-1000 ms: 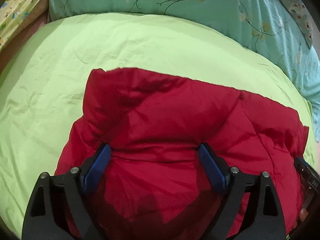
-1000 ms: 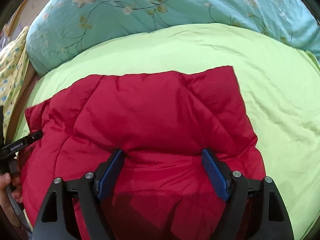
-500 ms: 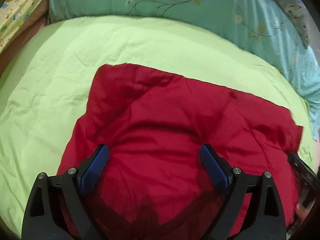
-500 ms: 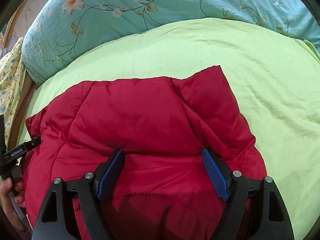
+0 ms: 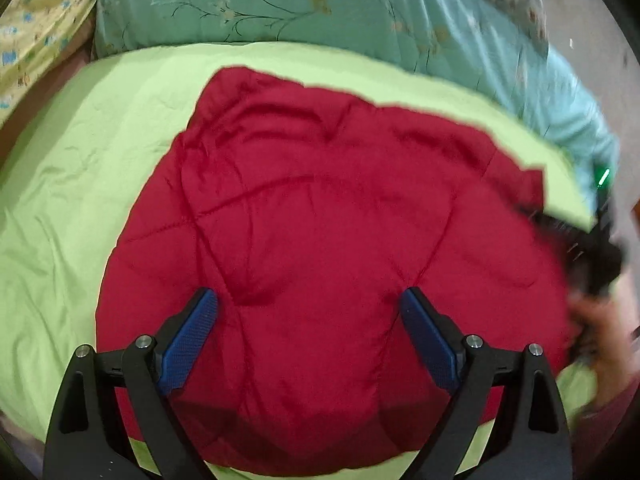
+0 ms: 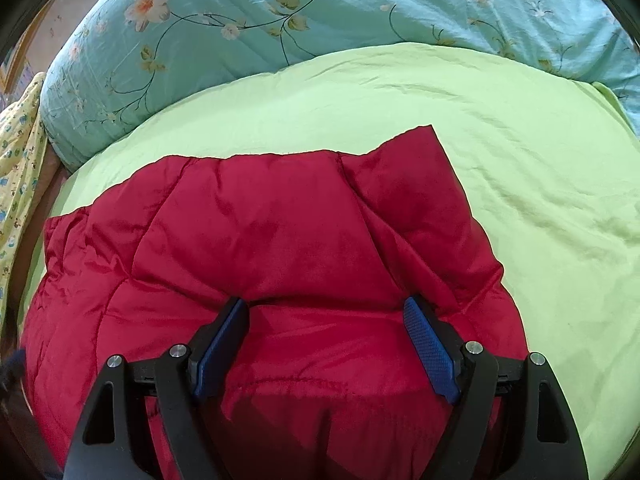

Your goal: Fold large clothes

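Red quilted jacket [image 5: 320, 240]: I see it folded, lying on the bed.
Left claw [image 5: 308, 312]: mine, spread wide above it, gripping nothing.
Right claw [image 6: 326, 320]: spread wide, tips touching the padding.
Lime-green bed sheet [image 6: 520, 140]: underneath.
Teal floral quilt [image 6: 320, 8]: beyond.

No readable text or labels anywhere.

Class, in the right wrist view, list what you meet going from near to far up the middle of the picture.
right gripper → red padded garment → light green sheet → turquoise floral quilt
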Action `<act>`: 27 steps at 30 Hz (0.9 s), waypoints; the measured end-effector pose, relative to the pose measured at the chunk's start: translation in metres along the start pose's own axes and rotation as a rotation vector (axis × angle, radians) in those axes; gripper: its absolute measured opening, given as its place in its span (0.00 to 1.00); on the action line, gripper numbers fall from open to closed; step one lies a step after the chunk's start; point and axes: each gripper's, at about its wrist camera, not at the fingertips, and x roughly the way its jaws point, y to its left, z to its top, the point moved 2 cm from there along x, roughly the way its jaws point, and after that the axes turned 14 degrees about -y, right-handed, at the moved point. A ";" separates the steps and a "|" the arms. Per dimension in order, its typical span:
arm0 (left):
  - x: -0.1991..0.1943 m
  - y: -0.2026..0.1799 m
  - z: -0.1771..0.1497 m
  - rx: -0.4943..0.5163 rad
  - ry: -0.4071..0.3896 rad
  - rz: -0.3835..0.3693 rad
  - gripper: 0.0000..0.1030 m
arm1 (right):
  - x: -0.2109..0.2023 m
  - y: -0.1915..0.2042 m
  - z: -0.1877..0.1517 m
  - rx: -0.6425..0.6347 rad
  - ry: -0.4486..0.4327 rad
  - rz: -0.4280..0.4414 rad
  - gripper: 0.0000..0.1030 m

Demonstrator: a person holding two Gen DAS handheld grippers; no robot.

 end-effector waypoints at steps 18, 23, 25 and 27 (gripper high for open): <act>-0.007 -0.007 -0.019 0.058 -0.030 0.042 0.93 | -0.104 0.021 -0.087 -0.151 -0.028 0.031 0.83; -0.016 -0.004 -0.021 0.054 -0.027 0.053 0.93 | -0.107 0.018 -0.090 -0.146 -0.030 0.030 0.83; -0.021 -0.004 -0.022 0.054 -0.026 0.056 0.93 | -0.107 0.018 -0.089 -0.141 -0.035 0.030 0.83; -0.024 -0.005 -0.025 0.059 -0.025 0.061 0.93 | -0.109 0.018 -0.092 -0.140 -0.041 0.028 0.83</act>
